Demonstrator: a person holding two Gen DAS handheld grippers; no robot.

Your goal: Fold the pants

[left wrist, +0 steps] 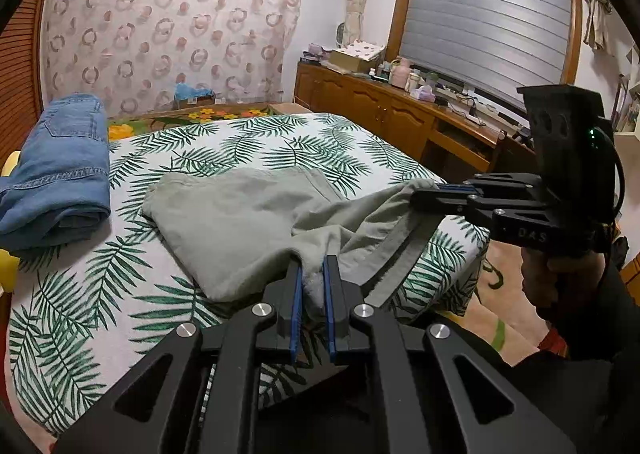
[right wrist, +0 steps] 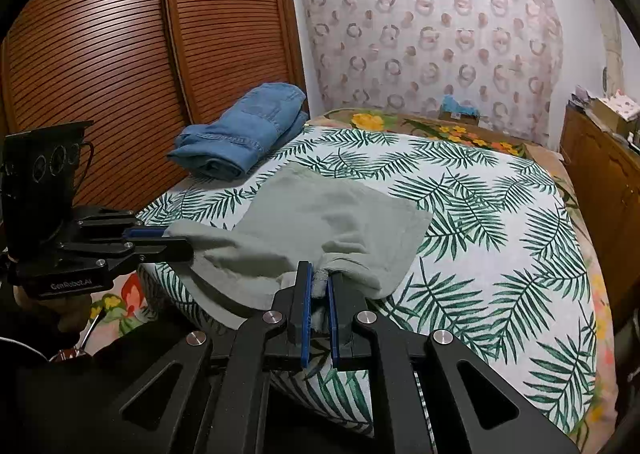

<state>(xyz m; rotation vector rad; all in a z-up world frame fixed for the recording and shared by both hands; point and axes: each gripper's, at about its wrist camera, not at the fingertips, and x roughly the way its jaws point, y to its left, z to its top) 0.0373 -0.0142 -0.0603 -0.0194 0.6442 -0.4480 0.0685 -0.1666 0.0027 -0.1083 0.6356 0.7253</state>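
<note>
Pale grey-green pants point(left wrist: 240, 214) on a white, green-leaf sheet point(left wrist: 100, 286); blue jeans point(left wrist: 60, 174) beside them; black grippers, blue pads point(left wrist: 297, 294).

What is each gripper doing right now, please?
Left gripper: shut on the near edge of the pale grey-green cotton pants.
Right gripper: shut on the same pants' near edge.

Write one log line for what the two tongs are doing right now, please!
step: folding | left tongs: shut on grey-green pants | right tongs: shut on pants | pants: partly folded on leaf-print bed | folded jeans: aside, untouched
</note>
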